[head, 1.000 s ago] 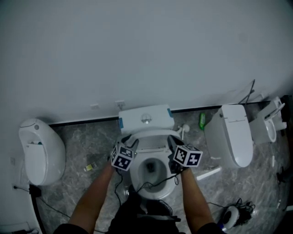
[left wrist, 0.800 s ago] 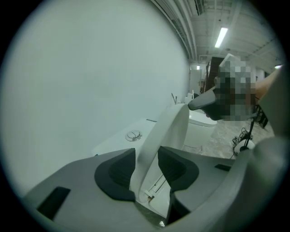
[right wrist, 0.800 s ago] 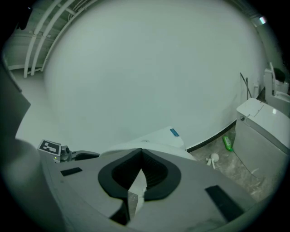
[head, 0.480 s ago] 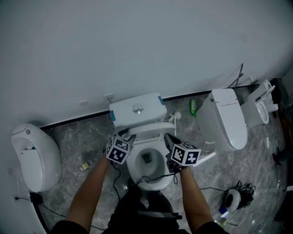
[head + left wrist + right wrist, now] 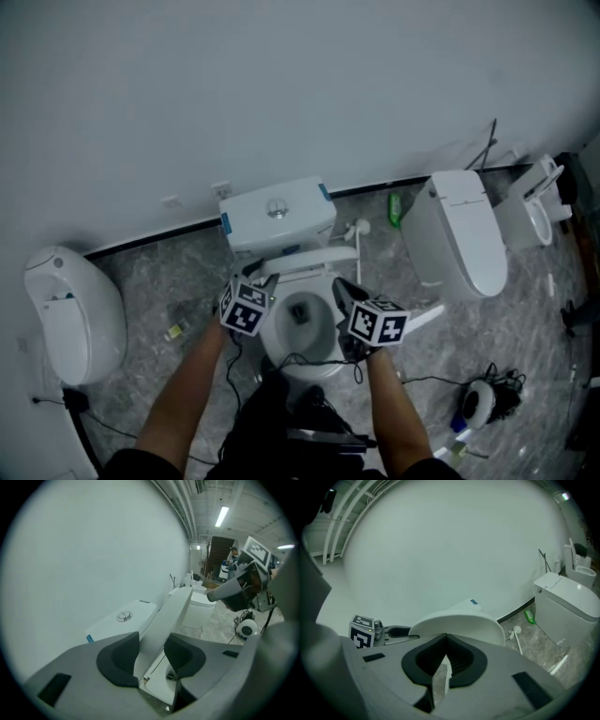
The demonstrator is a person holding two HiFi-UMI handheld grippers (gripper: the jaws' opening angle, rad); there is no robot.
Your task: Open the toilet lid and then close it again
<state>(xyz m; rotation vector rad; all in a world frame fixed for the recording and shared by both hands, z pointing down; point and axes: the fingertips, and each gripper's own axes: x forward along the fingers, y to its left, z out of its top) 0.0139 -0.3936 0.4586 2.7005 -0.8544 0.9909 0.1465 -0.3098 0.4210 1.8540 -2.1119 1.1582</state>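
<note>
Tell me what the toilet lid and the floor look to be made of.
Toilet lid: probably moulded plastic, white, smooth, faintly glossy; thin with rounded edges. Floor: stone or stone-look tile, grey with pale veining; which is unclear.

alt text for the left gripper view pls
The left tongs are closed on the edge of the raised white toilet lid, which is seen edge-on between their dark pads. Behind it the cistern stands against a plain white wall, and the right tongs hover at upper right.
</note>
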